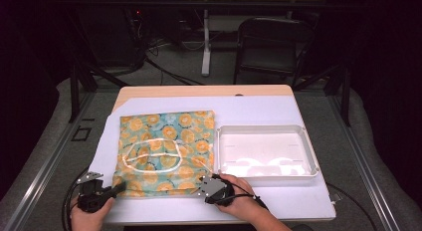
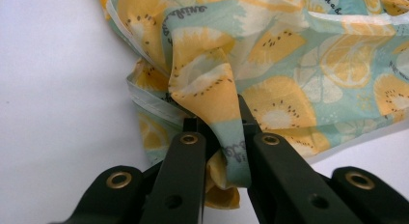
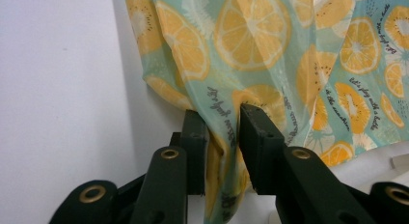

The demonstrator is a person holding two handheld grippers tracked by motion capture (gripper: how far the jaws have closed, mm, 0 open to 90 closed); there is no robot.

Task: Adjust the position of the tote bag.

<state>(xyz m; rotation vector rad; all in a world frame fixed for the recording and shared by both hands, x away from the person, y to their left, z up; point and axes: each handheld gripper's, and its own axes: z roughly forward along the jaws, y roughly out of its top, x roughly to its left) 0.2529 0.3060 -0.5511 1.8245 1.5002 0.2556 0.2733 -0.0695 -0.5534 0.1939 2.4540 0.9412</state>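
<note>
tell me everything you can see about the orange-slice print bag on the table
The bag is thin, slightly sheer teal fabric printed with orange slices and small dark script, with pale handles looped on top. It lies flat on the white table cover, left of the white tray. Its near edge is gathered at two corners: the left gripper pinches a bunched fold of one, the right gripper clamps the other.

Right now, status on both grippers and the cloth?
Left gripper shut on cloth, near-left corner. Right gripper shut on near-right corner. White tray beside cloth, apart.
</note>
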